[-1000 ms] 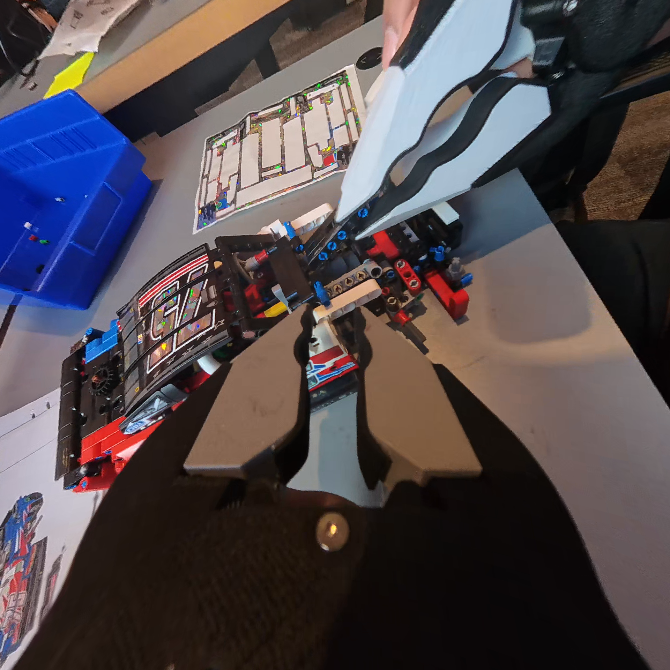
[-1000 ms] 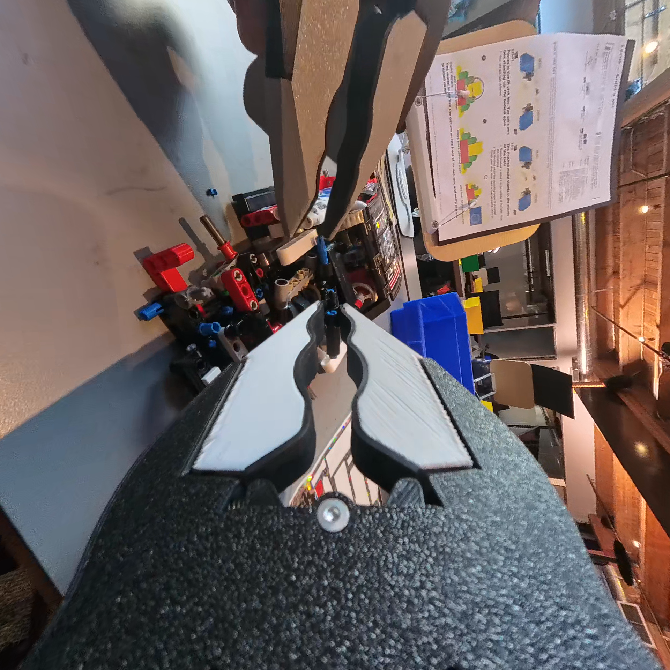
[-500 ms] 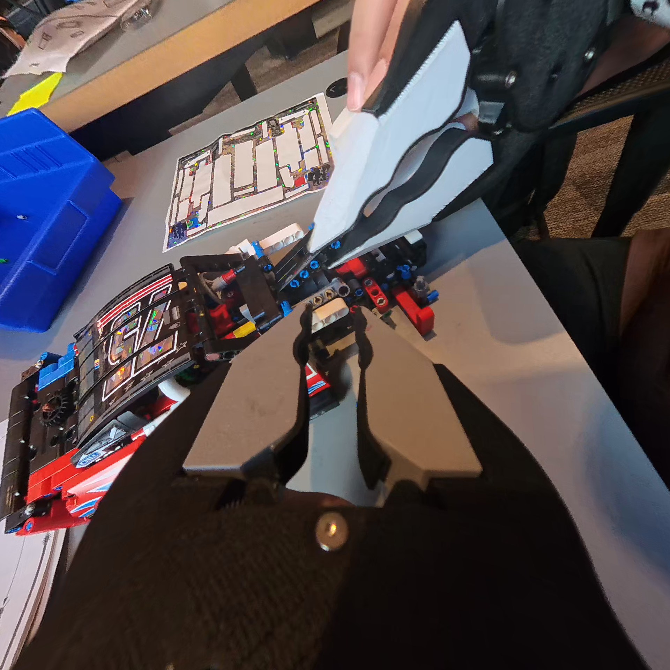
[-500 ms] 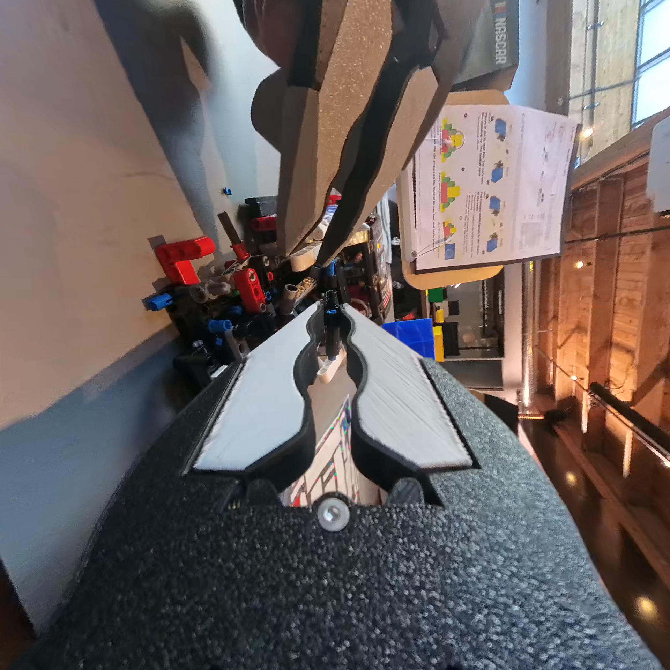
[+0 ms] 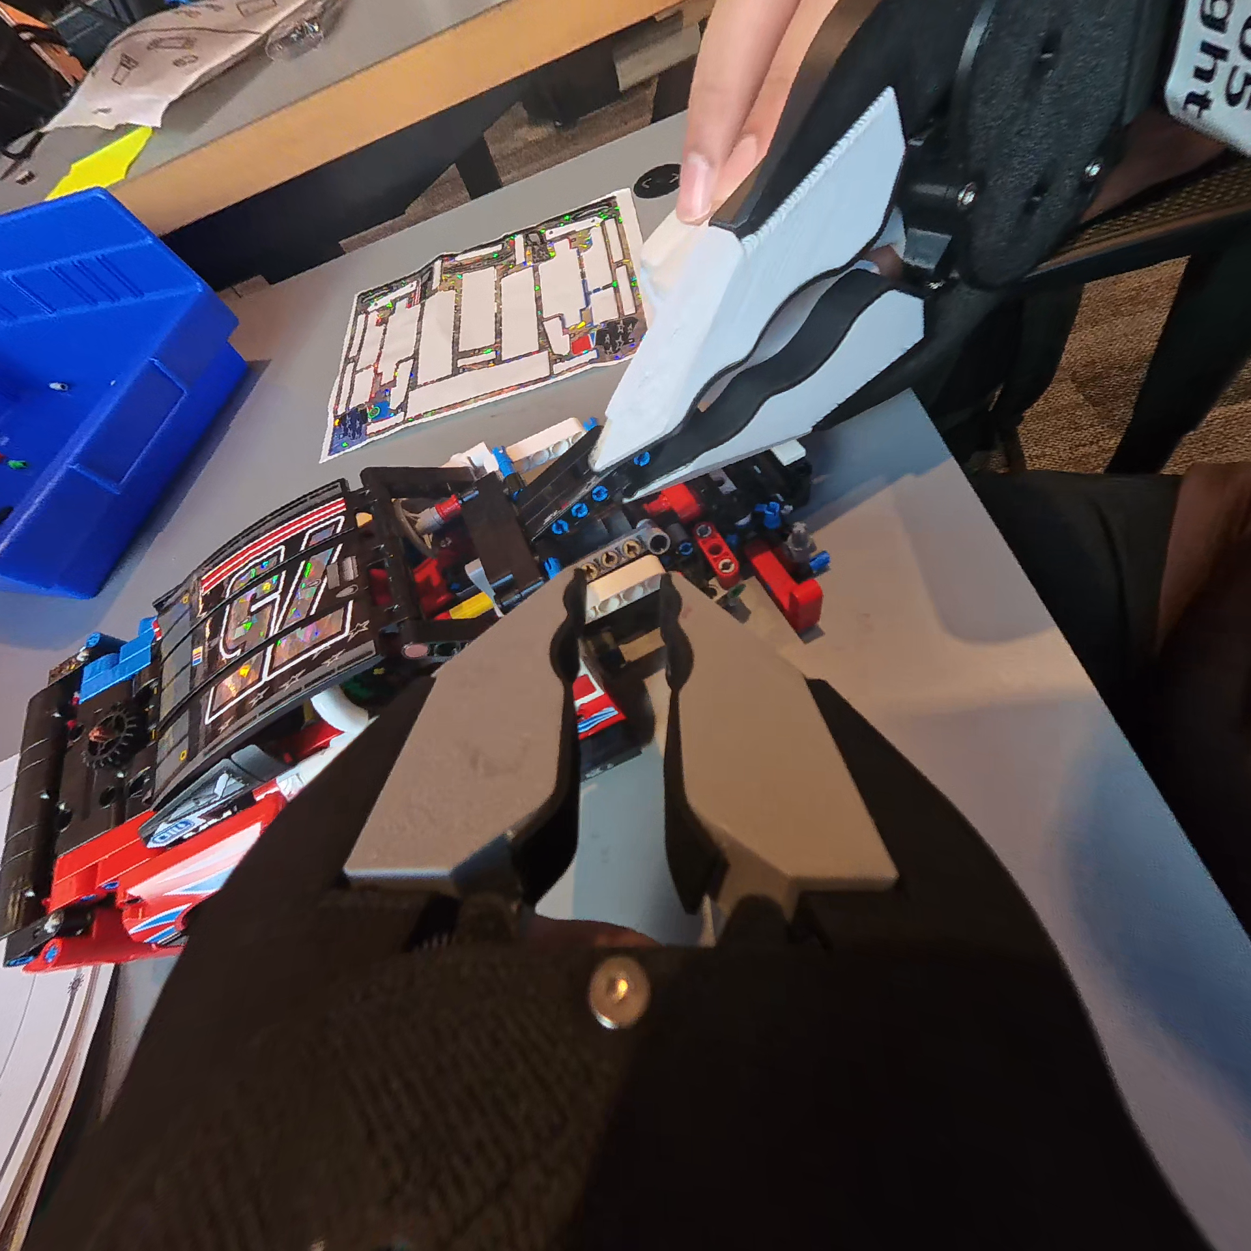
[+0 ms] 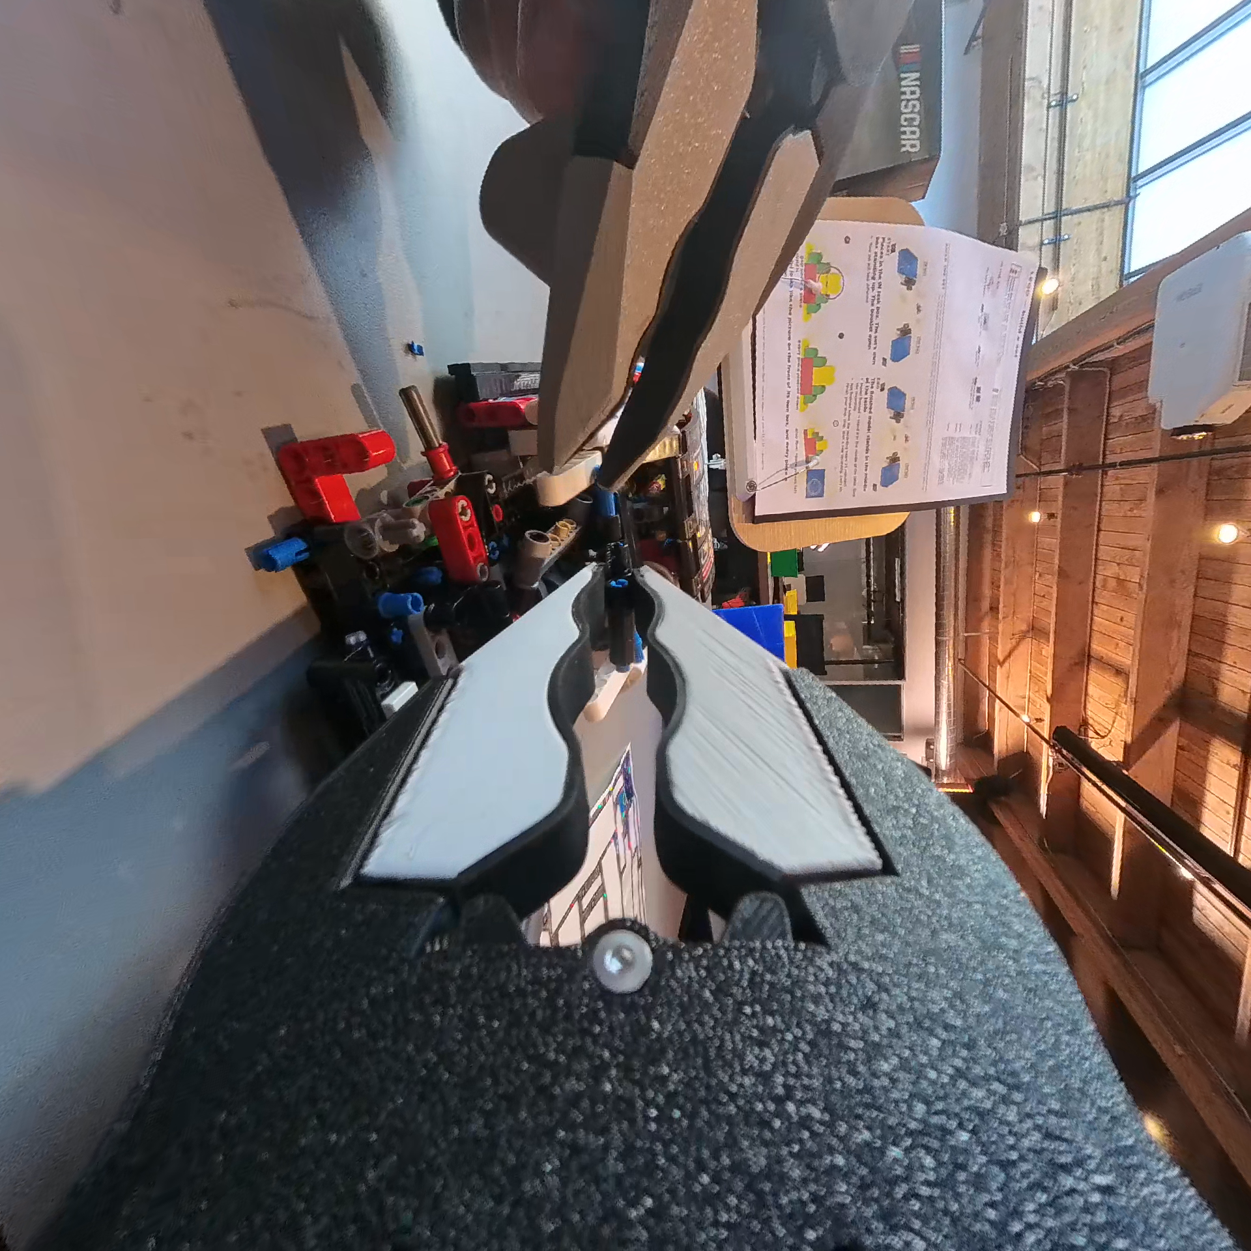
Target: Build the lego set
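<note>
Warm side light, soft shadows on table [image 5: 1015, 711], fisheye edges, slight motion blur.

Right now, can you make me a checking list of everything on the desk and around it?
Surface: grey table, bare near its right edge.
Job's things: half-built lego car, black patterned roof, red nose, loose-looking red and blue pins at its open end; white beam.
Clutter: sticker sheet flat behind the car; blue bin far left; papers at the left edge.
Tongs: left tongs shut on the white beam; right tongs shut on a thin black piece at the car's open end.
Cables: nothing seen.
Surroundings: clipboard with a printed sheet, second wooden-edged table, wood-plank wall, carpet.
</note>
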### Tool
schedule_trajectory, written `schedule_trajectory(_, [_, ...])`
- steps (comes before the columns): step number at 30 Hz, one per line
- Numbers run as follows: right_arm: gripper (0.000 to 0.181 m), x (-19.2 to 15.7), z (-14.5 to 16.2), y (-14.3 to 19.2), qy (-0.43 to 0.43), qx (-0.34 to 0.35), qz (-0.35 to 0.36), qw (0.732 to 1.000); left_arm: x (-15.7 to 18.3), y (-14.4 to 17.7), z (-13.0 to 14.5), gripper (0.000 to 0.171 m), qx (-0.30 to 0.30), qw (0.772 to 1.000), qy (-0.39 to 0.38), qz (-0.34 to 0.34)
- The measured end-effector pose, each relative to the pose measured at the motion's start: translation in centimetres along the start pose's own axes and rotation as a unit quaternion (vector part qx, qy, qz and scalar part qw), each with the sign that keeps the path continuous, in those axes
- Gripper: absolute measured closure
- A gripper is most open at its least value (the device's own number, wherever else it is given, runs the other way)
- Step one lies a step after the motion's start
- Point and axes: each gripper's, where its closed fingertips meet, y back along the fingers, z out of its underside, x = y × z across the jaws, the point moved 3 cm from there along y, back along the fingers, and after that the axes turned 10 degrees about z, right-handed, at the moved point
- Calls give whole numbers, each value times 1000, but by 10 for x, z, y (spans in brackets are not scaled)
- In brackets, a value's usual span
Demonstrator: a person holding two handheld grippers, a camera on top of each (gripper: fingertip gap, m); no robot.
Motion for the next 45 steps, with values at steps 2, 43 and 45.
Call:
schedule_trajectory(2, [174,0,0,-1,2,2,1,1000,1,0,1,154,-1,1000,1,3])
schedule_trajectory(43, [174,-2,1,-4,21,12,14,1000,-19,-18,-16,153,-149,942,-278,-117])
schedule_trajectory(45, [173,-2,1,-4,22,11,15,1000,-20,-20,-16,156,-161,934,-301,-109])
